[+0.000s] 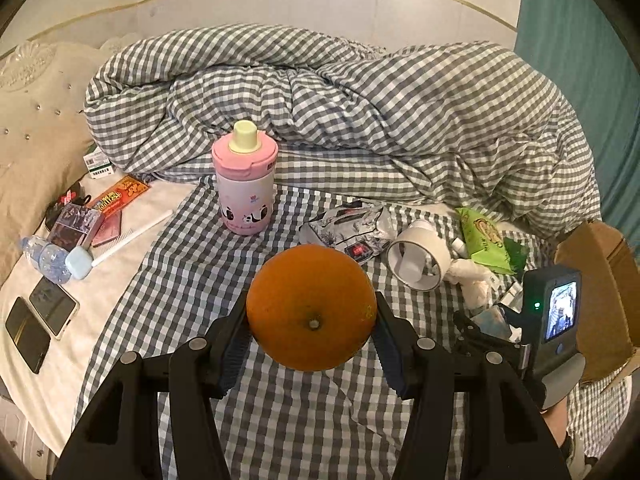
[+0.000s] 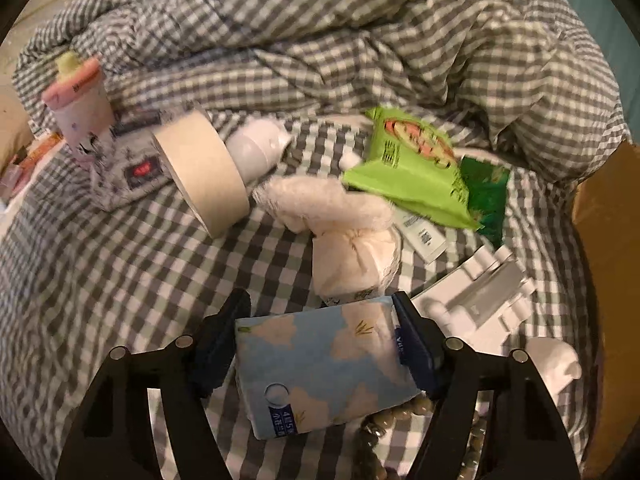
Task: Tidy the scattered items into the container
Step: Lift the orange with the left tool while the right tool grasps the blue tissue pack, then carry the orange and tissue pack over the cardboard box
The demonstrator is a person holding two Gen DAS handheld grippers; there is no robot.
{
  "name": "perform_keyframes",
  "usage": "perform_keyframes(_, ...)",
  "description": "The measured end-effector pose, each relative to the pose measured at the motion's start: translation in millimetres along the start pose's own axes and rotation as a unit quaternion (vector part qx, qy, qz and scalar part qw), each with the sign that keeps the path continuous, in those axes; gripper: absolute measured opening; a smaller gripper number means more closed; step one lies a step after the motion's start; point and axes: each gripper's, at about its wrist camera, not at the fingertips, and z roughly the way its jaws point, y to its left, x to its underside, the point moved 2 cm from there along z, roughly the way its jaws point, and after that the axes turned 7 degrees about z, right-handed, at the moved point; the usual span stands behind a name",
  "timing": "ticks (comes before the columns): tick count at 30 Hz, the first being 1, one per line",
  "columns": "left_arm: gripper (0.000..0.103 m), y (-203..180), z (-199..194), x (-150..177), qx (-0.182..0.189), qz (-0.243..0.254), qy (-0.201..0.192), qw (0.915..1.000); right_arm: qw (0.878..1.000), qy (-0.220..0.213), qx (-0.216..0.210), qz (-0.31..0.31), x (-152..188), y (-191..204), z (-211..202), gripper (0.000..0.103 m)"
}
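Right now your left hand-held gripper (image 1: pixel 312 336) has its two pads pressed against the sides of the orange (image 1: pixel 311 308), jaws about half spread, and the fruit hangs clear above the checked sheet (image 1: pixel 192 280) of the bed. Round and smooth, it could roll out of the pads if you tilt or jolt the wrist, and it would likely run off across the bedding. Your right hand-held gripper (image 2: pixel 320 344) sits astride the blue tissue pack (image 2: pixel 320 368), with the right pad against the pack's end and the left pad touching its other end; whether the squeeze is firm I cannot tell. A soft pack like that may buckle or slip out at an angle if you lift before the grip is firm. Beneath it lies a string of beads (image 2: pixel 384 432), which could snag and come up with it. The plush toy (image 2: pixel 344 232) and the white plastic piece (image 2: pixel 480 292) lie just beside the jaws, so a wide swing may knock them. The cardboard box (image 1: pixel 600 292), presumably your container, stands at the right edge; the two grippers are near each other there, so mind a collision on the way over.
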Motion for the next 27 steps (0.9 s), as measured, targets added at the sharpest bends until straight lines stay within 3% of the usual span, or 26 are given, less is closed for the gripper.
perform_keyframes(10, 0.058, -16.1, -33.3, -2.8, 0.005, 0.002, -0.024, 0.9997, 0.998, -0.044, -0.035, 0.005, -10.3, -3.2, -74.3, 0.071)
perform_keyframes(27, 0.058, -42.4, -104.1, -5.7, 0.011, 0.006, -0.067, 0.9976, 0.994, -0.096, -0.051, 0.000, -6.2, -26.6, -185.3, 0.071)
